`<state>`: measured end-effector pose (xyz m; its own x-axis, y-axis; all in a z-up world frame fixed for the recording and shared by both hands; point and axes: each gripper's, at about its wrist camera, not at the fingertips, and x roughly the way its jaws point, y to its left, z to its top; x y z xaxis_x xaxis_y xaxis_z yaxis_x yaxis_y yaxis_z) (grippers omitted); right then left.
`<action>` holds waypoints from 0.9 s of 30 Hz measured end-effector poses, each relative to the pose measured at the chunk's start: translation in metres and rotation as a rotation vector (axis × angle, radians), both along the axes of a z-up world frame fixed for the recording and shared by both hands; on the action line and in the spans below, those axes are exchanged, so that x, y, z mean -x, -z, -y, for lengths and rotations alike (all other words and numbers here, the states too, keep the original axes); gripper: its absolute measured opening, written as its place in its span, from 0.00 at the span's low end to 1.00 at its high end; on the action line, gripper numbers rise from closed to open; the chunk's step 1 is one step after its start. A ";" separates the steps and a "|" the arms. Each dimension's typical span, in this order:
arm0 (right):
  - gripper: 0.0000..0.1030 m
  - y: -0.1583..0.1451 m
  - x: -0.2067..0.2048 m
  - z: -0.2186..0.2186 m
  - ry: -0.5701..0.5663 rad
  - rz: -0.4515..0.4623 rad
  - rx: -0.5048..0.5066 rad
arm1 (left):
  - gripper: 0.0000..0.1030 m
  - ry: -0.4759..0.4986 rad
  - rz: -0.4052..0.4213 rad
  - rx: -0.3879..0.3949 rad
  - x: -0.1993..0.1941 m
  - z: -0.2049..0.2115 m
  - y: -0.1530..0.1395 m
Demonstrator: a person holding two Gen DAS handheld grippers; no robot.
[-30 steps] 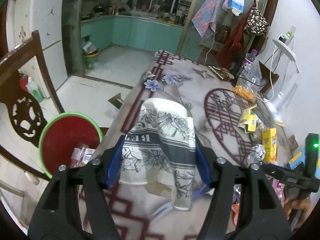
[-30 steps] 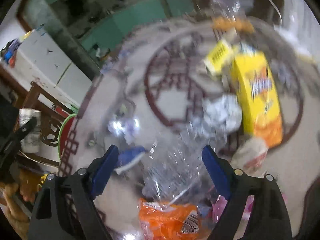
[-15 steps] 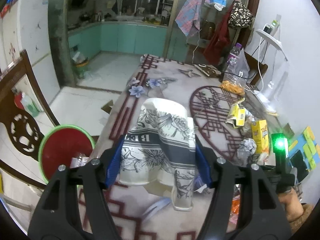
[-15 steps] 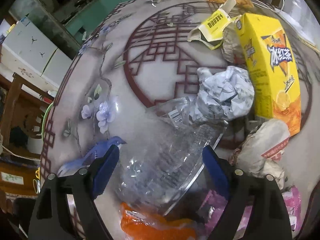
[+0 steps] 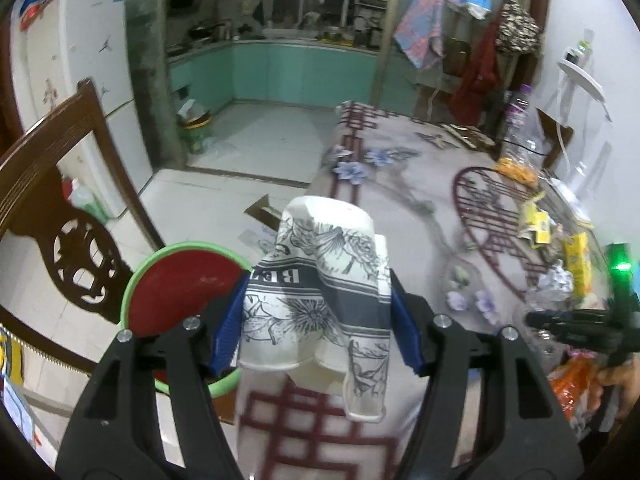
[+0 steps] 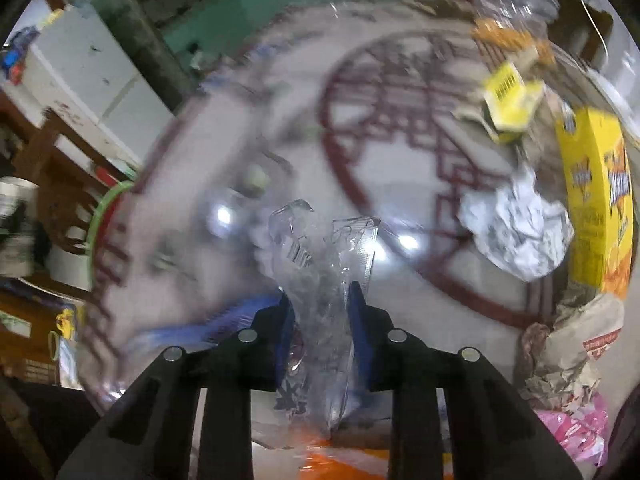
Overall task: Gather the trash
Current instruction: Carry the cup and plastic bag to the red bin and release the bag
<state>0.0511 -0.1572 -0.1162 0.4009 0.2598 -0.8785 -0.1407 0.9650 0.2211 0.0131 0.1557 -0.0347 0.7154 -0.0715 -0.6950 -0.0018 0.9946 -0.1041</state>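
Left gripper (image 5: 318,316): its blue pads are clamping crushed paper cups (image 5: 320,280) from both sides.
Cups: paper, white with grey floral print and a dark band; several are nesting, flattened and creased. The long axis is running away from the camera, rims pointing toward it and slightly down, base pointing toward the far end of the table (image 5: 400,184).
Cup position: they are hanging in the air over the near table edge, beside the bin (image 5: 176,280).
Bin: round, red inside, green rim, sitting on the floor left of the table.
Right gripper (image 6: 320,300): the jaws are pinching nearly together on a plastic wrapper (image 6: 320,248).
Wrapper: clear, crinkled film with a small printed label; the long axis is pointing forward and upward from the pads, above the table.
Nearby litter: crumpled paper ball (image 6: 516,232), yellow carton (image 6: 596,200), orange bag (image 6: 340,456).
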 end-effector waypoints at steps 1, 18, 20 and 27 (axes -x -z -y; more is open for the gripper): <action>0.25 -0.008 0.002 -0.006 -0.006 0.020 -0.017 | 0.60 -0.011 0.000 0.011 -0.001 -0.004 0.000; 0.29 -0.080 -0.009 -0.136 -0.155 0.237 -0.172 | 0.60 -0.171 0.065 0.031 0.004 -0.070 -0.010; 0.29 -0.074 -0.014 -0.148 -0.171 0.217 -0.198 | 0.60 -0.191 0.060 0.045 0.004 -0.080 -0.008; 0.30 -0.062 -0.024 -0.203 -0.245 0.188 -0.215 | 0.60 -0.266 0.016 0.092 -0.001 -0.111 0.006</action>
